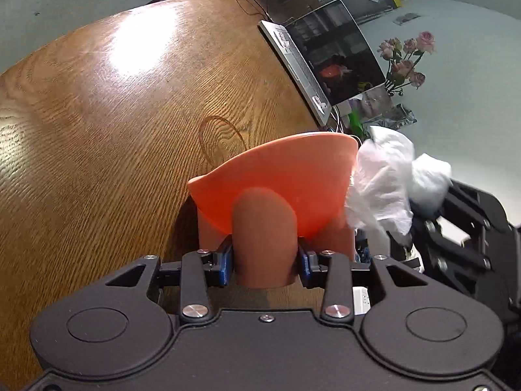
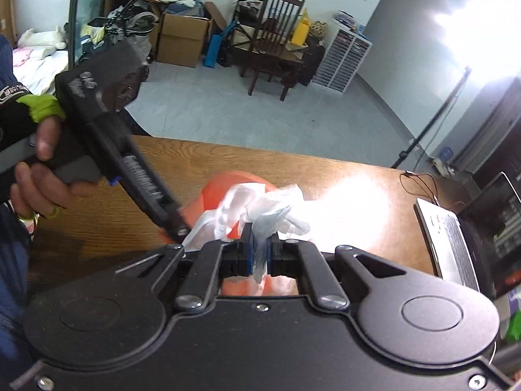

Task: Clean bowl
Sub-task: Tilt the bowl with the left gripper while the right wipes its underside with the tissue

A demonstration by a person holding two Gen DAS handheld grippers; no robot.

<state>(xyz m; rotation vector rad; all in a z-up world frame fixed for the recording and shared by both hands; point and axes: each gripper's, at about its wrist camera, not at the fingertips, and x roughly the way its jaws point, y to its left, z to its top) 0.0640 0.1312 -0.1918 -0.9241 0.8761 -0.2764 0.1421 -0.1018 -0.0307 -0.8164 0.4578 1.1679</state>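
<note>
Clamped on the orange bowl's [image 1: 286,176] foot, left hand-held gripper [image 1: 265,260] tilts it so right hand-held gripper [image 2: 259,247], pinching crumpled tissue [image 2: 260,205], can wipe.

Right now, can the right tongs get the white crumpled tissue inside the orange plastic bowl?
Probably yes. The right tongs grip the white crumpled tissue right at the rim of the orange plastic bowl, which the left tongs hold tilted. Nothing blocks the opening.

My gripper [image 2: 259,251] pinches a crumpled white tissue [image 2: 260,205] over the orange bowl [image 2: 215,192]. Left of it, a hand [image 2: 39,176] grips my other gripper [image 2: 177,224] above the table [image 2: 325,169].
</note>
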